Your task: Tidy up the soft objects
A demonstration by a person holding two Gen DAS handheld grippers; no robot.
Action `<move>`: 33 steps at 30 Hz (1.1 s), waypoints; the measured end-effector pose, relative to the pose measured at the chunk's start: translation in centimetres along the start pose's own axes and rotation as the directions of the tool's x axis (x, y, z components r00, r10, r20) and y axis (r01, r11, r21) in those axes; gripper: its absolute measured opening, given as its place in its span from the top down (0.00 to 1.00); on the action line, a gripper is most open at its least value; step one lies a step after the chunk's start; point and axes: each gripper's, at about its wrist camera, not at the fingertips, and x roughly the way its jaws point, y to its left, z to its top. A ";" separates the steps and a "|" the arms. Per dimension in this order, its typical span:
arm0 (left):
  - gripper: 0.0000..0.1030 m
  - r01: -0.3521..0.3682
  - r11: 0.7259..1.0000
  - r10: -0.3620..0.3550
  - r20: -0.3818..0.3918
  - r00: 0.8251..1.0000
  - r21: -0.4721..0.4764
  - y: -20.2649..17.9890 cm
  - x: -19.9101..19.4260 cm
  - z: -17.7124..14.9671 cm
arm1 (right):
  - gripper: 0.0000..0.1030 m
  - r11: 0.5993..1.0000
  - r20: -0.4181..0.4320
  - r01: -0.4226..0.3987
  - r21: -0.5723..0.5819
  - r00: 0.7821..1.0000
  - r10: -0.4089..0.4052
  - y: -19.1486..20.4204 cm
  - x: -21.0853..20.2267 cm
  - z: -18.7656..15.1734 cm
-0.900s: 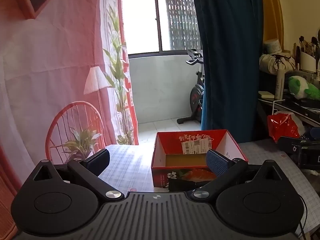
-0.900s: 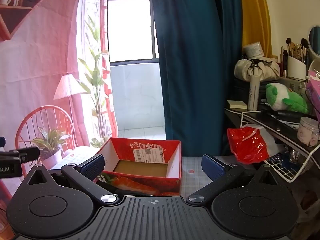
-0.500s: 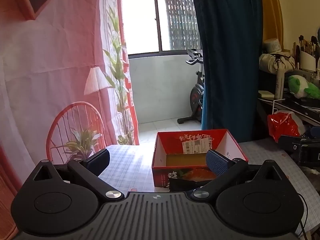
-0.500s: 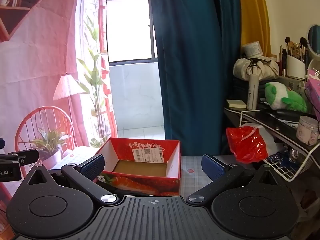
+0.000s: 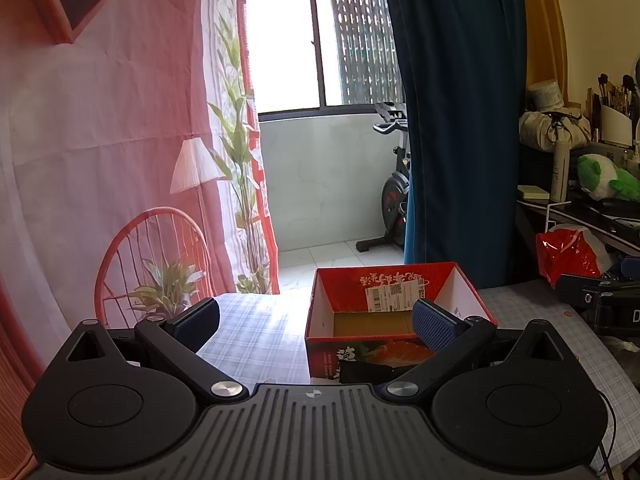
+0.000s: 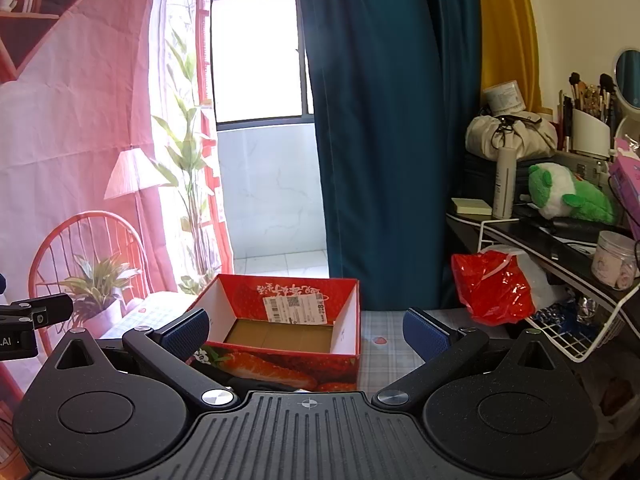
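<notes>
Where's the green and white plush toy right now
In the right wrist view, the green and white plush toy lies on the dark shelf at far right, beside the tall white spray bottle, above the red plastic bag.

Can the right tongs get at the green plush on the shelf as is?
Probably yes. The right tongs are open and empty, and the green plush lies exposed on the shelf; only the spray bottle stands nearby.
</notes>
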 end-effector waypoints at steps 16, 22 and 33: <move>0.00 0.007 1.000 -0.007 0.007 1.000 0.000 0.2 -0.2 0.0 | 0.00 1.000 -0.002 0.000 0.002 1.000 0.000 0.0 -0.1 -0.1; 0.00 0.008 1.000 -0.008 0.007 1.000 0.000 0.2 -0.2 0.0 | 0.00 1.000 -0.003 -0.001 0.002 1.000 0.001 -0.1 -0.1 -0.1; 0.00 0.006 1.000 -0.006 0.007 1.000 0.000 0.1 -0.3 0.0 | 0.00 1.000 -0.004 -0.001 0.003 1.000 0.001 0.0 -0.1 -0.1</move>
